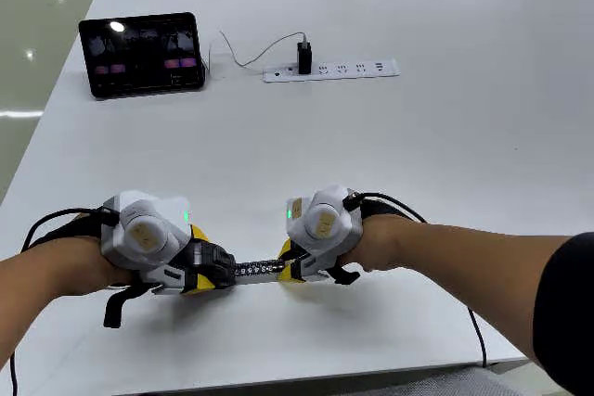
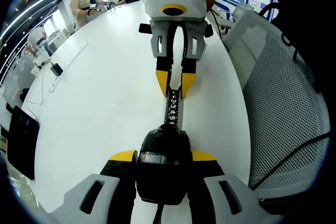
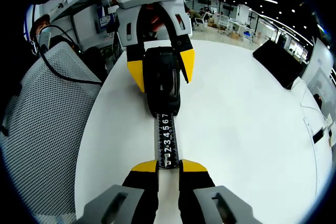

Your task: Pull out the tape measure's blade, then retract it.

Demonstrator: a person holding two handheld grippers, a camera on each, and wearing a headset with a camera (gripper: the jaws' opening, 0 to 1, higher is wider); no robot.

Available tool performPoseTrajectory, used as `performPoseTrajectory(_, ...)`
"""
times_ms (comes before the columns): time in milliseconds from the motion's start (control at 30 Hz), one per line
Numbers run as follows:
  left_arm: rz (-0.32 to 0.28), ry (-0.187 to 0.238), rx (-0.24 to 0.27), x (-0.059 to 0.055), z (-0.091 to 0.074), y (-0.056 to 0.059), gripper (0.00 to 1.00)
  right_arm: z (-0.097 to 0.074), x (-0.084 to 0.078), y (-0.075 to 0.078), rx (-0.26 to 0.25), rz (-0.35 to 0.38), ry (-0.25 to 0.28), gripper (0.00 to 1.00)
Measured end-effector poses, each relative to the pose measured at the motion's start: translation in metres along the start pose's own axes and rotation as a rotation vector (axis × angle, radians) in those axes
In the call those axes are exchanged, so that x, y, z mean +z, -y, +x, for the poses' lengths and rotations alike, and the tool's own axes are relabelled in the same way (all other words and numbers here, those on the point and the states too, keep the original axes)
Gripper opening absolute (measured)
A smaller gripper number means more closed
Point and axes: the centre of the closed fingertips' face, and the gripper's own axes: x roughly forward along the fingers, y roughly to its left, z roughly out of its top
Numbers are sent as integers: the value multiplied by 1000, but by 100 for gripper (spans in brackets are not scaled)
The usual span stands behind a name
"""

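1. At a broad white workbench [image 1: 371, 136], a person's two hand-held grippers face each other low over the near edge, with a rounded black plastic tape measure case [image 2: 163, 182] between them.
2. The yellow-tipped left gripper [image 2: 164, 157] is clamped on the case from both sides, apparently to anchor it against the pull.
3. The right gripper [image 3: 169, 167] has its yellow tips pinched together on the free end of the narrow black blade [image 3: 166, 137] with white numerals, a hold that lets the blade be drawn away from the case.
4. A short run of blade, with numerals up to about seven showing, spans the gap between the grippers. Whether it rests on the tabletop or hangs just above it cannot be told.
5. The pull-out looks barely begun, and the retraction is not yet due.
6. Both forearms reach in from opposite sides near table height, and the grippers line up along the blade, so the pull should run straight.
7. Well behind the work, a flat black tablet [image 1: 142, 53] stands beside a long white power strip [image 1: 329, 70] with a black charger [image 1: 304, 55] plugged in.
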Motion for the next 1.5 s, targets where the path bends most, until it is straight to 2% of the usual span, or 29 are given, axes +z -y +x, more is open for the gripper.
performPoseTrajectory(767,7,-1,-6,1,0,1,32,-9,-12,-1,-6,5,-5,10)
performPoseTrajectory(1500,4,-5,-6,2,0,1,32,-28,-31,-1,-12,22,-1,10)
